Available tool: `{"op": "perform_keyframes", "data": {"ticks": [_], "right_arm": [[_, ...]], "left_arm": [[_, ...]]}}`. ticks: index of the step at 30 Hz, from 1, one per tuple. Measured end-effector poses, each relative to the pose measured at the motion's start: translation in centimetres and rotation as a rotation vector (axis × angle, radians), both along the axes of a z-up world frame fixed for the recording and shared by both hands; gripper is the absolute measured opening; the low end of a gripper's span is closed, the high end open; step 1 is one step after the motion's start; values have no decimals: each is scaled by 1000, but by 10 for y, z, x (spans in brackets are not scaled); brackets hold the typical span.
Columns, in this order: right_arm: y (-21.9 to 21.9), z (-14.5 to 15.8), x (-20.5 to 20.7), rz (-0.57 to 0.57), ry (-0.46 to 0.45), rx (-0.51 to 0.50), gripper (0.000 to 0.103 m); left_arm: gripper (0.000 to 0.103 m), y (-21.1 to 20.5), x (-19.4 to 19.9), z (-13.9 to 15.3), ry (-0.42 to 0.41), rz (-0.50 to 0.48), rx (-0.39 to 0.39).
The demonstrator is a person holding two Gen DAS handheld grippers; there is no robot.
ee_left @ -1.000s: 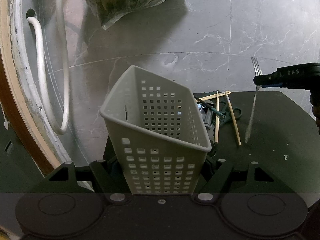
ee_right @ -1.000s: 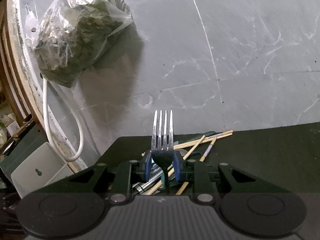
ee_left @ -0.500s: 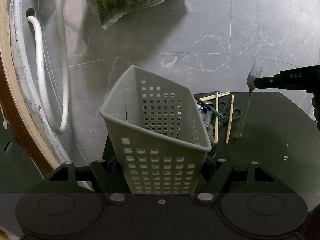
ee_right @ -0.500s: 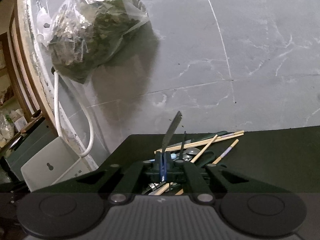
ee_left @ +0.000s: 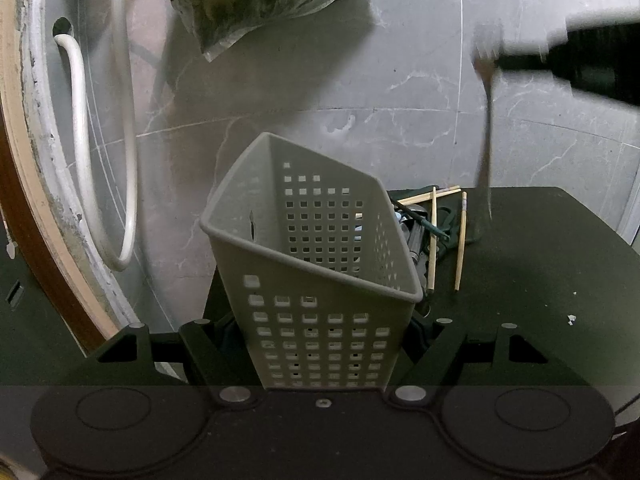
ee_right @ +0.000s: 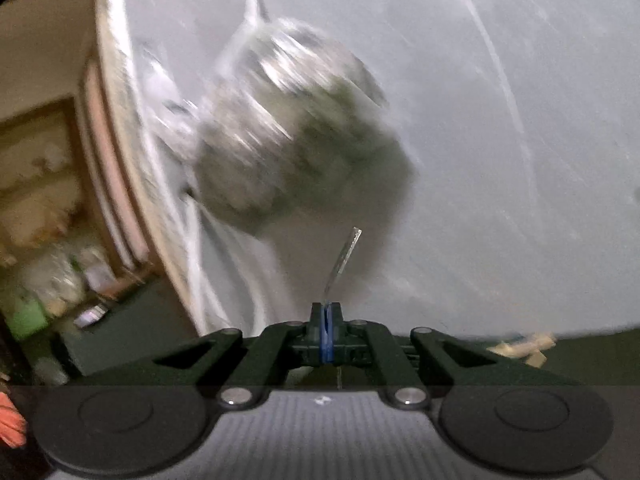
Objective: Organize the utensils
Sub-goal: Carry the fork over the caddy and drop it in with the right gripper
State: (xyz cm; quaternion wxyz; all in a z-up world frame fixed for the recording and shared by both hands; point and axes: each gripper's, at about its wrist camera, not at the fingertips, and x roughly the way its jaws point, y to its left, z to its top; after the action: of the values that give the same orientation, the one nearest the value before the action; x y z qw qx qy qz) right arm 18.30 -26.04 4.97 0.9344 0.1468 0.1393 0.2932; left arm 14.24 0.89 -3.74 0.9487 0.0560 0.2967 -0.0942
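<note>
Above the dark tabletop point(ee_left: 540, 264): fork up, basket gripped.
Right gripper point(ee_right: 326, 312) clamped on thin silver metal fork point(ee_left: 486, 140); left gripper point(ee_left: 324, 344) pinches pale grey perforated plastic basket point(ee_left: 320, 264), fork well right of it.

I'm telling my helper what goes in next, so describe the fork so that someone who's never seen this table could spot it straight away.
Start at the grey perforated basket in the left gripper. Right of it, loose utensils are piled on the dark table. The fork is the one metal piece off the table, hanging tines up in the right gripper, while the wooden chopsticks lie flat.
</note>
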Motion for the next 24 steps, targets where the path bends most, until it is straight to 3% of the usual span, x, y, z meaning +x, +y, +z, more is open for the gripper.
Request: {"op": "perform_keyframes", "data": {"ticks": [5,9,19,24], "right_arm": [[23,44,-5,122,-146,90,2],[51,53,-1,211,-186,83,2],[98,-11,25,258,-19,21,2],[99,-33,20,260,12,-34,2]], "left_arm": [[76,1,-1,0,-5,0,-2],[76,1,-2,-1,-11,1,-6],[76,2,-3,-1,-13,0,-3],[76,2,-3,-1,-14,1,-4]]}}
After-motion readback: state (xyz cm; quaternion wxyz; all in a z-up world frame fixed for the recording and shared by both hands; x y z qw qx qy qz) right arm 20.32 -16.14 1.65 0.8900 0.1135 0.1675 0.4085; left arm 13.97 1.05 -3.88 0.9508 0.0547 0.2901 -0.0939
